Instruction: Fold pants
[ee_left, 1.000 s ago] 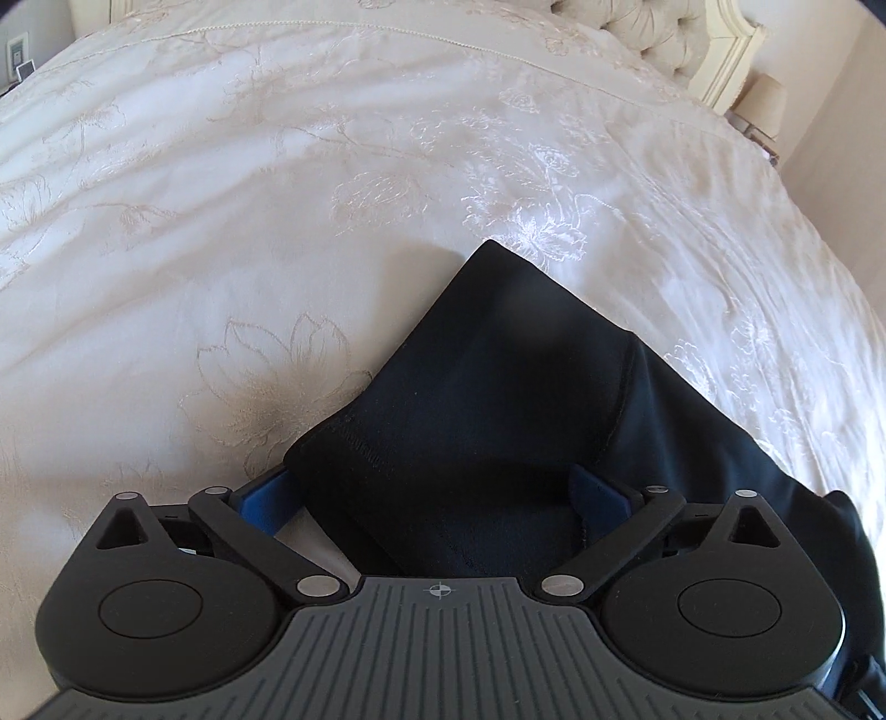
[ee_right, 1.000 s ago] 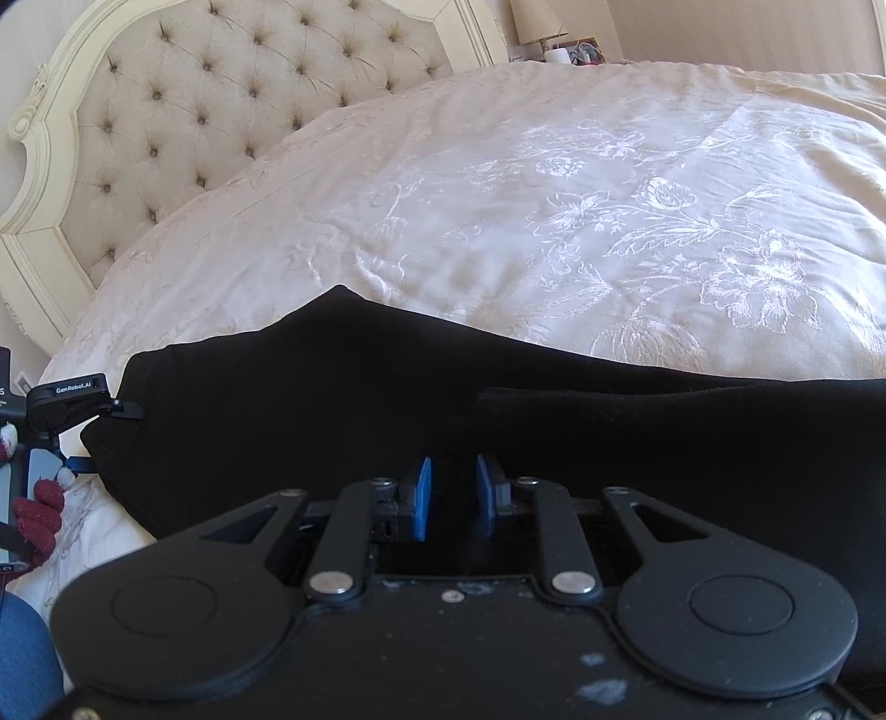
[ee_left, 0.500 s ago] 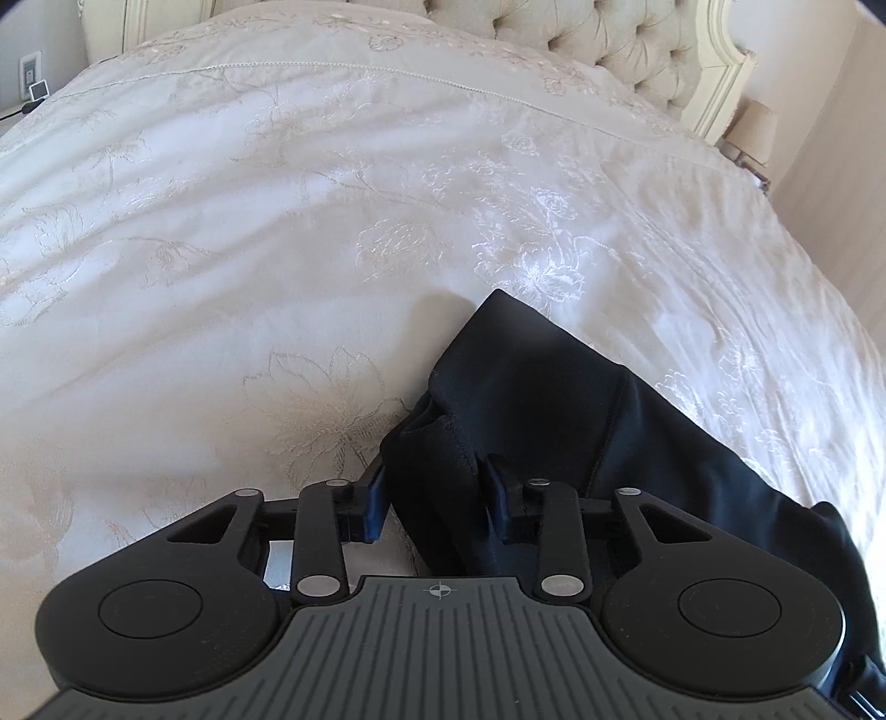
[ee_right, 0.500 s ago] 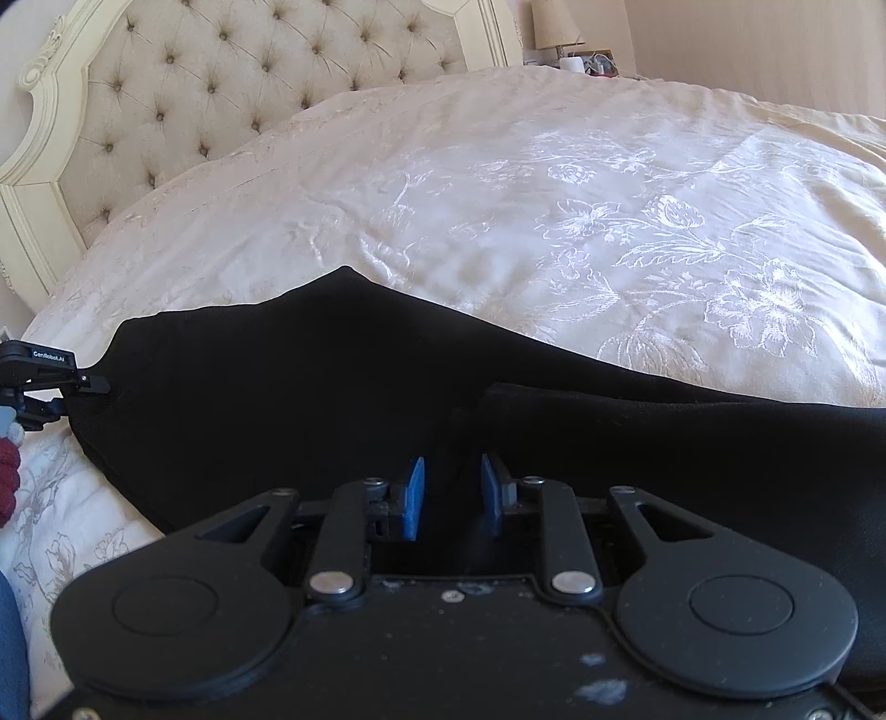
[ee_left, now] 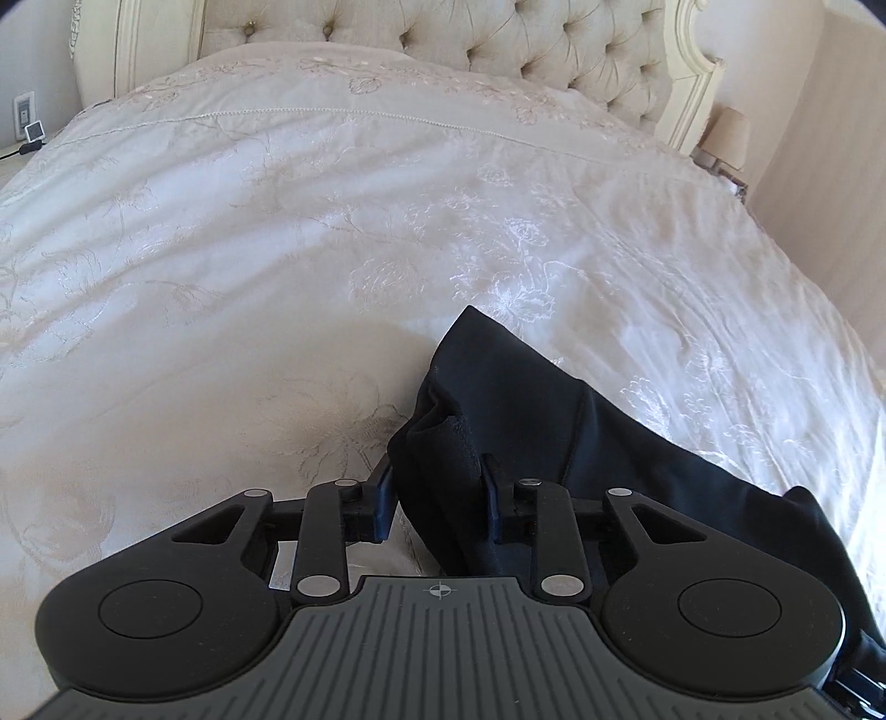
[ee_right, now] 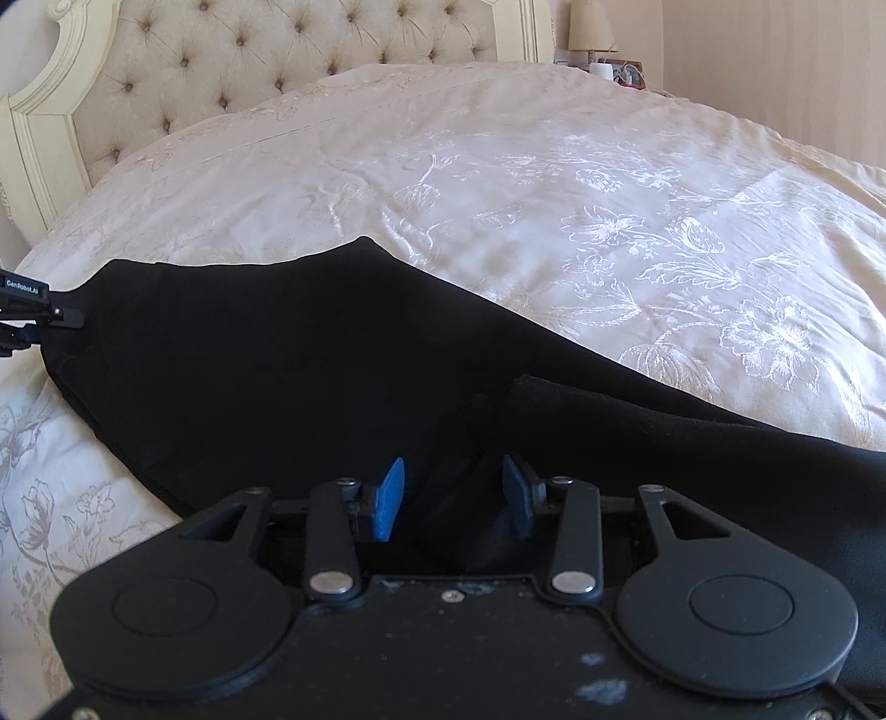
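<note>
Black fabric pants (ee_right: 310, 354): lying across the cream embroidered bedspread (ee_right: 609, 221).
Left gripper (ee_left: 437, 493): closing, pinching a bunched end, likely for folding over.
Right gripper (ee_right: 454, 495): opening, pads coming off the cloth between them.

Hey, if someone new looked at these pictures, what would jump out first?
The black fabric pants, a dark sprawl low across the cream floral-embroidered bedspread. Next, the left gripper, closing on a bunched end of them, and the right gripper, its blue pads opening around a fold. Behind stands a tufted cream headboard.
</note>
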Tool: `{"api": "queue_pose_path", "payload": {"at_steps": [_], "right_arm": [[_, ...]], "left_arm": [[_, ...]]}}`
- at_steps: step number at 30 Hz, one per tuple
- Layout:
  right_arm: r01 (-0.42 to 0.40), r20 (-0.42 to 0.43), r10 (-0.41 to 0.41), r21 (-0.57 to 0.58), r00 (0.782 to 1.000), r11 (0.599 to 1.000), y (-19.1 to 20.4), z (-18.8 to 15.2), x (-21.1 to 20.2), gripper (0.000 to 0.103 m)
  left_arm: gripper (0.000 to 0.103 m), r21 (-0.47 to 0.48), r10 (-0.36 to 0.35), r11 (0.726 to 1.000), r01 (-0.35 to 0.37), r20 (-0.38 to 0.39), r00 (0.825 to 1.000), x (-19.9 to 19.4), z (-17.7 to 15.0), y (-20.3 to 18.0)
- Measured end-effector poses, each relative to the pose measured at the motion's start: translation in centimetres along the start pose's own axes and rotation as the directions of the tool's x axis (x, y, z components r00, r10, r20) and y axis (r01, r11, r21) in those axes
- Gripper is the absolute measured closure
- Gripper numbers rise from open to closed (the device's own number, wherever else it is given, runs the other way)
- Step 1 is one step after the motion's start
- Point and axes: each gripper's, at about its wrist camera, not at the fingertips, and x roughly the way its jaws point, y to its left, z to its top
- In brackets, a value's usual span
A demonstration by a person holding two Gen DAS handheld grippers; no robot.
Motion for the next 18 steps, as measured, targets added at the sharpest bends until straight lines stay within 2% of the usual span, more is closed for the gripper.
{"api": "queue_pose_path", "payload": {"at_steps": [3,5,7,8,10,12,14,15,18], "right_arm": [[0.003,-0.008,-0.003,-0.006,1.000,1.000,0.2,0.5,-0.2,0.059],[0.012,0.020,-0.012,0.007,1.000,1.000,0.4,1.2,-1.0,0.060],[0.022,0.092,-0.023,0.017,0.995,1.000,1.1,2.1,-2.3,0.058],[-0.003,0.127,0.000,0.021,0.992,1.000,1.7,3.0,-2.8,0.058],[-0.044,0.144,0.043,0.003,0.989,0.999,3.0,4.8,-2.7,0.059],[-0.049,0.117,0.052,-0.028,0.992,0.998,4.8,7.1,-1.1,0.067],[-0.069,0.058,0.071,-0.046,0.996,0.997,6.1,9.0,1.7,0.098],[-0.053,0.027,0.055,-0.051,0.998,0.997,6.6,9.7,3.3,0.102],[0.008,-0.030,-0.009,-0.027,1.000,1.000,7.1,11.2,7.9,0.102]], "left_arm": [[0.075,0.045,-0.001,0.999,-0.001,0.042,0.999,-1.5,-0.4,-0.7],[0.075,0.077,0.005,0.997,-0.009,0.052,0.999,-1.4,-0.4,-1.1],[0.075,0.069,0.007,0.998,-0.010,0.047,0.999,-0.8,-0.3,-1.0],[0.075,0.052,0.009,0.999,-0.011,0.037,0.999,-0.4,-0.3,-0.8],[0.075,0.019,0.013,1.000,-0.013,0.013,1.000,0.5,-0.2,-0.3],[0.075,-0.005,0.012,1.000,-0.012,-0.007,1.000,1.1,-0.2,0.1],[0.075,-0.017,0.009,1.000,-0.009,-0.015,1.000,1.2,-0.3,0.5],[0.075,-0.019,0.009,1.000,-0.009,-0.015,1.000,1.2,-0.4,0.5],[0.075,-0.016,0.017,1.000,-0.017,-0.019,1.000,1.5,-0.7,0.5]]}}
